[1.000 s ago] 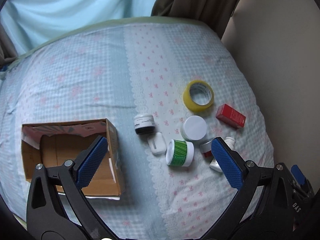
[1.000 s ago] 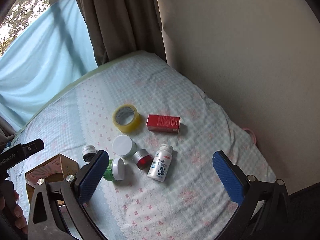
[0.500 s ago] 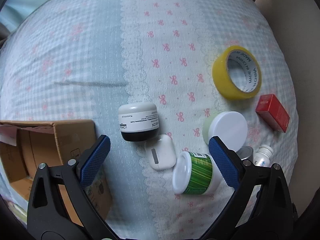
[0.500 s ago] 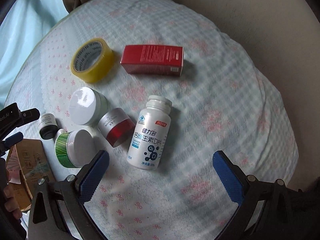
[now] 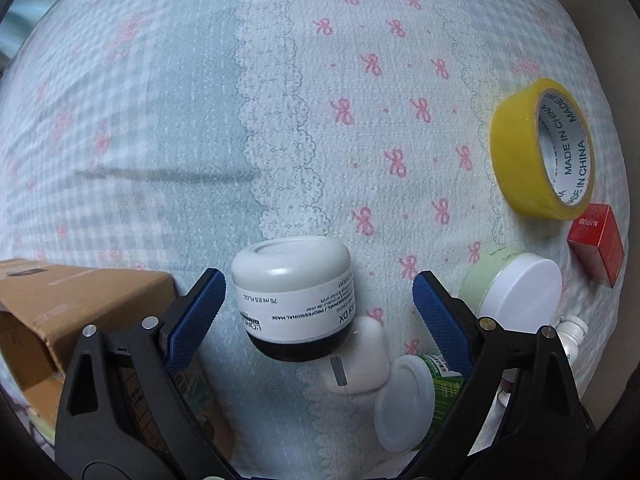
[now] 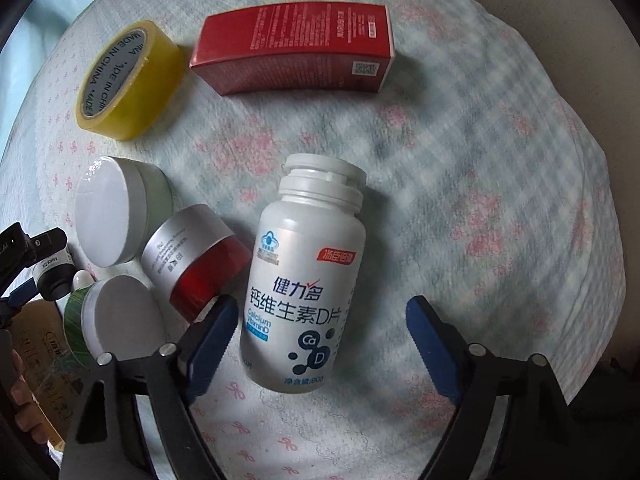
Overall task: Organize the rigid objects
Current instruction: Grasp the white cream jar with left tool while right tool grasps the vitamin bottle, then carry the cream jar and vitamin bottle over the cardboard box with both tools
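Observation:
My left gripper (image 5: 318,300) is open, its blue pads on either side of a white-and-black cream jar (image 5: 294,300) standing on the bedspread, not touching it. A brown cardboard box (image 5: 60,312) lies just left of it. My right gripper (image 6: 318,328) is open around the lower half of a white vitamin bottle (image 6: 304,292) lying on its side, with a gap on the right side. The left gripper also shows at the left edge of the right wrist view (image 6: 24,276).
A yellow tape roll (image 5: 544,148) (image 6: 124,80), a red carton (image 6: 296,48) (image 5: 598,244), a pale green jar with white lid (image 5: 516,288) (image 6: 120,220), a red-and-silver jar (image 6: 196,256), a green jar lying down (image 5: 416,400) (image 6: 108,324) and a white earbud case (image 5: 360,360) lie close together.
Both grippers have moved down and forward towards the bed. The left one now straddles the cream jar and the right one straddles the vitamin bottle. Both stay open.

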`<act>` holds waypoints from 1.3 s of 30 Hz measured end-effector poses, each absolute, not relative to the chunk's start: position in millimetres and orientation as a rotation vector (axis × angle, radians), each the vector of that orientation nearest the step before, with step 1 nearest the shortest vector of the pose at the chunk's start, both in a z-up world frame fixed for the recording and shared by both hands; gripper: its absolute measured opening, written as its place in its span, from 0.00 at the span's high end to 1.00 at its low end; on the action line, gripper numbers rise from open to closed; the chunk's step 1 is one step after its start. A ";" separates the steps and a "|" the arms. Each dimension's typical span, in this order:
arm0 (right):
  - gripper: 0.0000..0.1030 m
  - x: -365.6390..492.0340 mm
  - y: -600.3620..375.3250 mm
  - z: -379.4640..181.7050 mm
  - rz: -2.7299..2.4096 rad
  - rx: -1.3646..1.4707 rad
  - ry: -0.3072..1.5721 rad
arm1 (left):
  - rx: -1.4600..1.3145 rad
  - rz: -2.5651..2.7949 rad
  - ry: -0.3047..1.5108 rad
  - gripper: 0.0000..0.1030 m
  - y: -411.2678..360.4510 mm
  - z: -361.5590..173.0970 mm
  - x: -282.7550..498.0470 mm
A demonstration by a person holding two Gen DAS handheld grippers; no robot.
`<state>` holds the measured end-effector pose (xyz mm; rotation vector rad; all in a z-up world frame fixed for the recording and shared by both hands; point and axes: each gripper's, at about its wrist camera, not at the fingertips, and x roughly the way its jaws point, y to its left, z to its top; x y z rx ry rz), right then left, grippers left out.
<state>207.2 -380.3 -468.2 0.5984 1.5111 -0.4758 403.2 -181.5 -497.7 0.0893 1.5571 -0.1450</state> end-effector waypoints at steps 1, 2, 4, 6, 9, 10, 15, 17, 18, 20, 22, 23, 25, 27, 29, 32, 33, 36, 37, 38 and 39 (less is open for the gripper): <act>0.27 209.3 -381.8 -470.9 -0.476 0.607 1.519 | 0.081 -0.144 1.566 0.21 -180.8 -501.5 405.2; 0.27 211.5 -383.2 -472.8 -0.479 0.610 1.527 | 0.072 -0.143 1.579 0.27 -179.9 -505.2 407.3; 0.32 218.0 -388.4 -475.2 -0.478 0.610 1.537 | 0.059 -0.133 1.601 0.30 -179.6 -511.8 410.6; 0.35 223.2 -389.5 -477.5 -0.470 0.606 1.554 | 0.047 -0.133 1.617 0.31 -179.0 -517.3 411.2; 0.44 229.8 -390.0 -481.0 -0.454 0.631 1.562 | 0.061 -0.115 1.609 0.47 -173.2 -525.7 414.1; 0.50 231.4 -389.2 -481.4 -0.449 0.638 1.561 | 0.042 -0.120 1.610 0.48 -169.3 -530.2 415.8; 0.52 239.6 -379.8 -484.6 -0.498 0.625 1.547 | 0.020 -0.143 1.606 0.49 -159.0 -534.4 421.6; 0.52 238.9 -379.2 -478.6 -0.494 0.635 1.541 | 0.017 -0.146 1.603 0.49 -158.8 -533.7 421.9; 0.52 236.2 -380.8 -476.4 -0.490 0.641 1.537 | 0.005 -0.147 1.603 0.49 -158.1 -533.7 422.5; 0.53 230.1 -385.7 -476.2 -0.482 0.658 1.524 | -0.016 -0.150 1.596 0.49 -163.5 -529.1 420.6; 0.53 226.2 -389.5 -472.3 -0.471 0.675 1.501 | -0.003 -0.158 1.575 0.49 -170.8 -515.6 409.7; 0.53 221.6 -393.6 -466.2 -0.470 0.677 1.492 | 0.008 -0.169 1.563 0.49 -173.8 -509.8 406.9; 0.53 216.8 -397.1 -456.6 -0.469 0.679 1.471 | 0.027 -0.191 1.538 0.49 -174.7 -487.1 397.8; 0.53 212.3 -400.0 -445.3 -0.466 0.685 1.446 | 0.038 -0.209 1.511 0.49 -182.2 -467.6 388.2; 0.53 209.2 -402.9 -431.6 -0.459 0.684 1.419 | 0.037 -0.229 1.481 0.49 -185.1 -448.7 383.7; 0.53 202.6 -407.6 -405.6 -0.444 0.665 1.379 | 0.045 -0.258 1.431 0.49 -189.4 -413.5 376.7; 0.53 201.5 -407.9 -394.1 -0.437 0.660 1.364 | 0.049 -0.267 1.410 0.49 -189.1 -400.8 374.0; 0.53 196.2 -407.1 -358.2 -0.410 0.632 1.315 | 0.043 -0.287 1.349 0.49 -181.7 -358.4 362.3; 0.53 194.4 -406.4 -344.4 -0.394 0.622 1.299 | 0.037 -0.289 1.331 0.49 -183.0 -345.6 361.8; 0.53 192.8 -404.9 -331.2 -0.374 0.611 1.282 | 0.026 -0.291 1.311 0.49 -181.5 -330.3 357.9; 0.53 191.2 -398.4 -318.2 -0.355 0.591 1.266 | 0.015 -0.292 1.291 0.49 -179.5 -315.4 351.7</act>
